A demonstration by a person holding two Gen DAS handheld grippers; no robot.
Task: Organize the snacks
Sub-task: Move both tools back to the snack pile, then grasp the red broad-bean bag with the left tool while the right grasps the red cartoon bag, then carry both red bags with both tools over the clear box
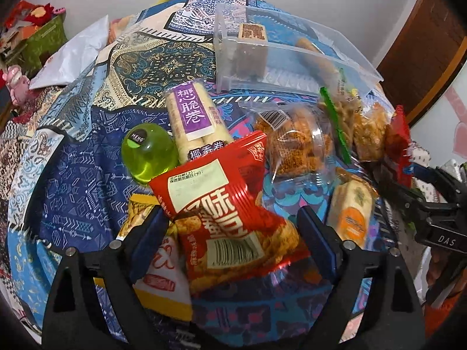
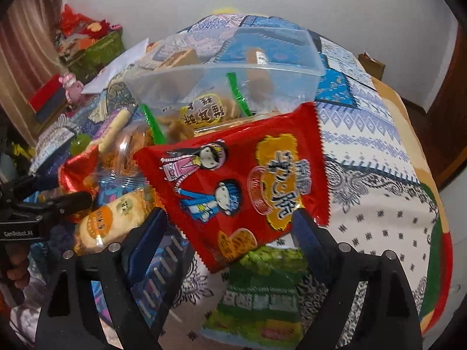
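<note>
Two grippers were in use, each with its fingers spread about a red packet. The left gripper (image 1: 233, 227) straddled a red snack packet (image 1: 230, 218) near the front edge of the desk (image 1: 73, 175); whether the fingers touched it could not be told. The right gripper (image 2: 230, 227) framed a red cartoon packet (image 2: 239, 186), apparently not clamped.

Judged step: picking loose snacks for transfer. The clear plastic bin (image 1: 292, 55) stood toward the far edge, holding one small box and one roll.

The next move calls for closing on a packet and carrying it over the bin rim.

Count on the cloth: two red packets, one purple-labelled roll pack (image 1: 195, 122), one green jelly cup (image 1: 149, 154), about three clear bags of fried snacks.
</note>
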